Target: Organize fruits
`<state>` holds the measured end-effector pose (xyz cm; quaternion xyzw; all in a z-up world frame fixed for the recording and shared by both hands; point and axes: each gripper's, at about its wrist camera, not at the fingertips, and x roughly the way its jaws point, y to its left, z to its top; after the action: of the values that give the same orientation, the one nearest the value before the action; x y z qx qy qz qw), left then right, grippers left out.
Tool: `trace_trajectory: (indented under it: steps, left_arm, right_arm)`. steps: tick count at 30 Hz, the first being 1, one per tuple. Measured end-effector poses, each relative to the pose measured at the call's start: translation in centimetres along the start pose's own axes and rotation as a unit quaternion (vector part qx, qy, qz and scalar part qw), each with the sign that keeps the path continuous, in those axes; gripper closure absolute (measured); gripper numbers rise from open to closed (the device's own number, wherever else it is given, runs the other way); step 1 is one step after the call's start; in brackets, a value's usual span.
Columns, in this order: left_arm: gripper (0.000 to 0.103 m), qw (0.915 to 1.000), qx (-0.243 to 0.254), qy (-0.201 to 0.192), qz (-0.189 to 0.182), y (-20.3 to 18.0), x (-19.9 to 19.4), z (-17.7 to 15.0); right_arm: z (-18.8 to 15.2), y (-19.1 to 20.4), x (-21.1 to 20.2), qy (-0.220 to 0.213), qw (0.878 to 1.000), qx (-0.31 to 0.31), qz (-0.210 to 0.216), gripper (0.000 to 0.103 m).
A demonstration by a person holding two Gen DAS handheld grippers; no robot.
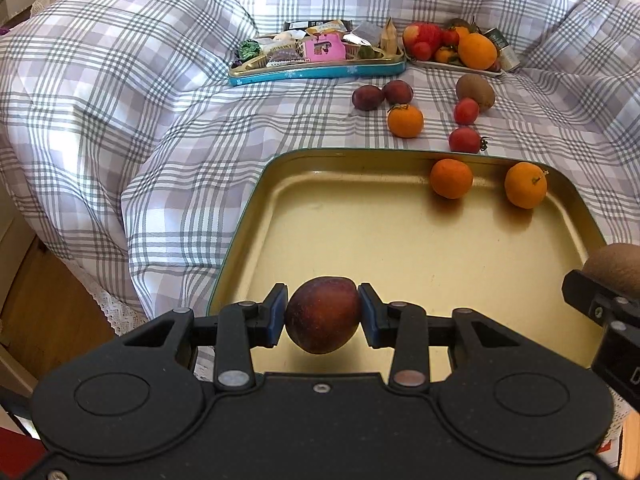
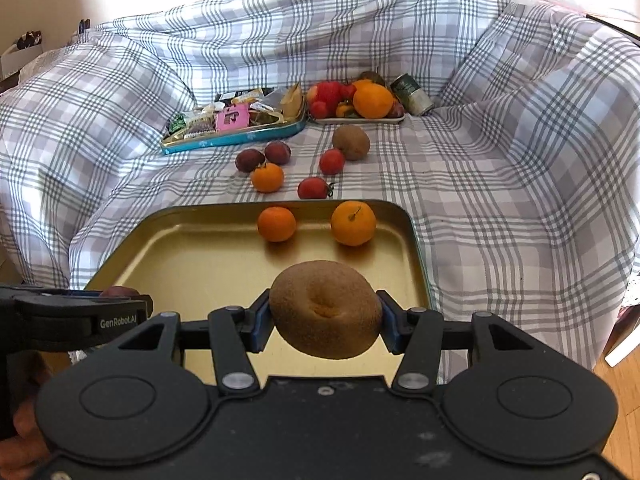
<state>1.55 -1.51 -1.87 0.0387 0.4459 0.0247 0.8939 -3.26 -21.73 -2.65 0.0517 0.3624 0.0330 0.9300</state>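
Observation:
My left gripper [image 1: 322, 321] is shut on a dark red plum [image 1: 322, 318] and holds it over the near part of a gold tin tray [image 1: 360, 240]. My right gripper [image 2: 325, 322] is shut on a brown kiwi [image 2: 325, 308] over the same tray [image 2: 200, 264]; it also shows at the right edge of the left wrist view [image 1: 616, 268]. Two oranges [image 1: 451, 179] [image 1: 525, 185] lie at the tray's far side. Beyond it on the checked cloth lie two plums [image 1: 368, 97], an orange [image 1: 405, 120], a kiwi [image 1: 475, 91] and two red tomatoes [image 1: 465, 140].
A blue tin [image 1: 316, 70] of wrapped snacks stands at the back. A white plate [image 1: 452, 65] piled with fruit is to its right, with a can [image 1: 505, 50] beside it. The cloth [image 1: 120, 100] rises in folds on both sides. Wooden floor [image 1: 44, 300] lies left.

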Motion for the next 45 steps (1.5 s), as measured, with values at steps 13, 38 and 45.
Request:
trace_trajectory:
  steps: [13, 38, 45]
  left_arm:
    - [0.055, 0.9999, -0.006, 0.010, -0.003, 0.2, 0.1, -0.2]
    - [0.053, 1.0000, -0.003, -0.008, 0.001, 0.0, -0.8, -0.4]
    - [0.053, 1.0000, -0.007, -0.006, 0.001, 0.0, -0.9, -0.4]
  right_arm:
    - [-0.3, 0.3, 0.2, 0.005, 1.000, -0.005, 0.004, 0.048]
    - [-0.4, 0.2, -0.1, -0.008, 1.000, 0.003, 0.001, 0.048]
    - [-0.5, 0.1, 0.2, -0.005, 1.000, 0.007, 0.000, 0.048]
